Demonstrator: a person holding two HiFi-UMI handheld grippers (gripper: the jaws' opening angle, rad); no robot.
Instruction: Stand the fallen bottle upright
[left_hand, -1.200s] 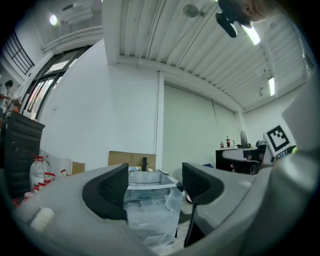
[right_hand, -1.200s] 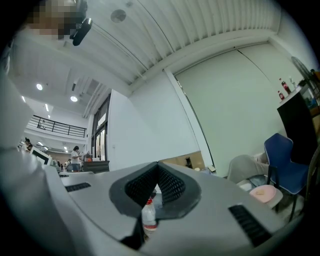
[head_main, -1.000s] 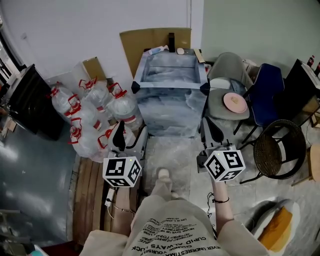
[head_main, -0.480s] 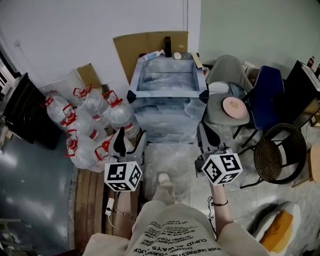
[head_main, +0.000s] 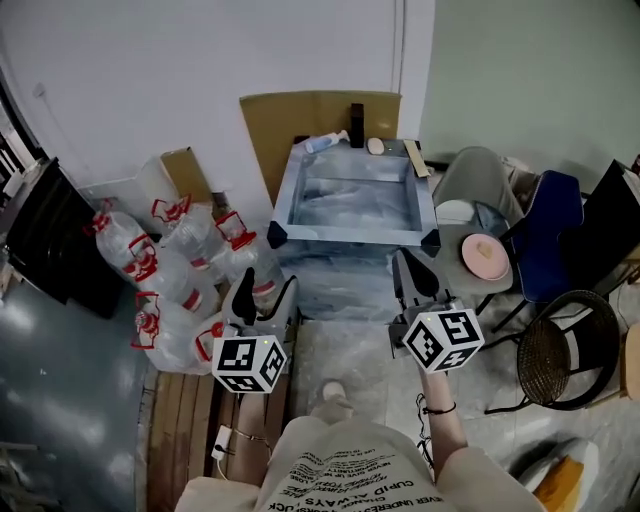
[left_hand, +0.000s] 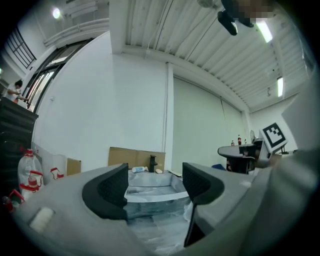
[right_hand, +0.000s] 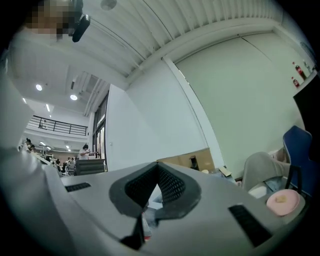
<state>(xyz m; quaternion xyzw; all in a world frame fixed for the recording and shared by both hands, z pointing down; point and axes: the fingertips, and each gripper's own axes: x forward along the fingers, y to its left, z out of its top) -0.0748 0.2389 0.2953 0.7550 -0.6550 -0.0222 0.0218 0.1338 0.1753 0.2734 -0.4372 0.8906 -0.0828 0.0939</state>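
A small pale bottle with a blue cap (head_main: 325, 143) lies on its side on the back rim of a plastic-wrapped sink (head_main: 290, 229), left of a black faucet (head_main: 356, 111). In the left gripper view the bottle (left_hand: 138, 169) shows far off between the jaws. My left gripper (head_main: 266, 286) (left_hand: 152, 187) is open and empty, well short of the sink's front left corner. My right gripper (head_main: 413, 266) (right_hand: 157, 172) is shut with nothing in it, near the sink's front right corner.
Several large water jugs with red handles (head_main: 165, 275) crowd the floor at the left. A cardboard sheet (head_main: 300, 115) leans behind the sink. At the right are a grey chair with a pink plate (head_main: 486, 256), a blue chair (head_main: 555, 225) and a round wire basket (head_main: 560, 350).
The head view has swung, so the sink and jugs now sit higher and further right. Both grippers hold about the same pose, and their jaws have not changed.
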